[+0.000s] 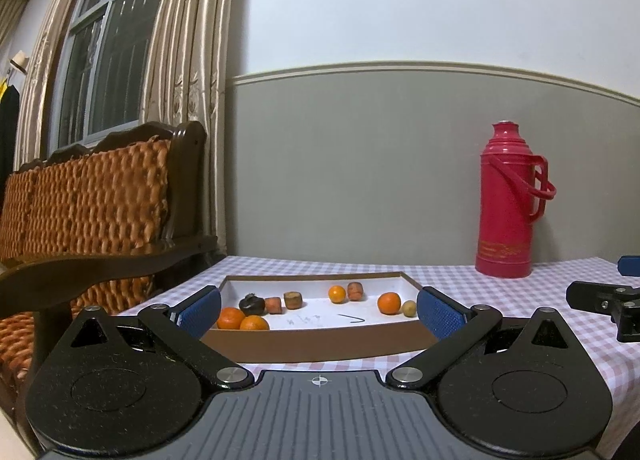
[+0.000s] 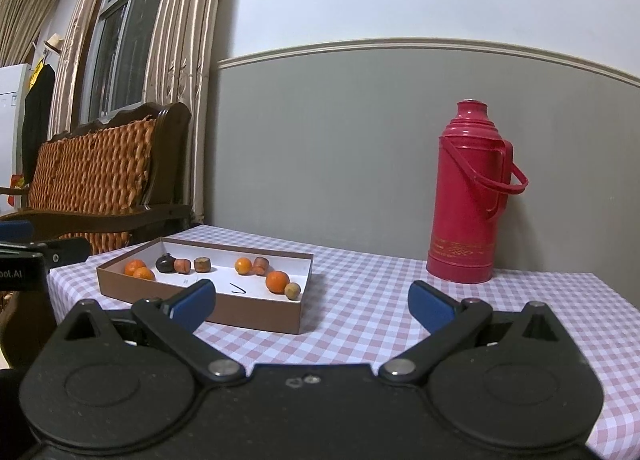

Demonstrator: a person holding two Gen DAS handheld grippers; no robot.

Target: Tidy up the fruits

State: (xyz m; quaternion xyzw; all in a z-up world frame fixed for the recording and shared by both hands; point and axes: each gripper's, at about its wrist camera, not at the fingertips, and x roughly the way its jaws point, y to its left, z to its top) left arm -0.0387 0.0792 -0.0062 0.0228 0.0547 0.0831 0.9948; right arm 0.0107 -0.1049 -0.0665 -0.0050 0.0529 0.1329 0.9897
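A shallow brown box [image 1: 316,344] [image 2: 256,310] with a white floor lies on the checked tablecloth. Inside it are several oranges, among them one at the near left [image 1: 231,318] [image 2: 134,267] and one at the right [image 1: 389,303] [image 2: 277,281]. A dark fruit [image 1: 252,303] [image 2: 165,263], carrot-like stubs [image 1: 274,305] [image 2: 182,265] and a small tan fruit [image 1: 409,308] [image 2: 293,290] lie there too. My left gripper [image 1: 319,312] is open just in front of the box, nothing between its blue pads. My right gripper [image 2: 312,306] is open over bare cloth, right of the box.
A tall red thermos [image 1: 508,204] [image 2: 470,196] stands at the back right near the grey wall. A wooden chair with a woven orange cushion [image 1: 92,196] [image 2: 92,180] sits left of the table. The right gripper's body [image 1: 604,306] shows at the left view's right edge.
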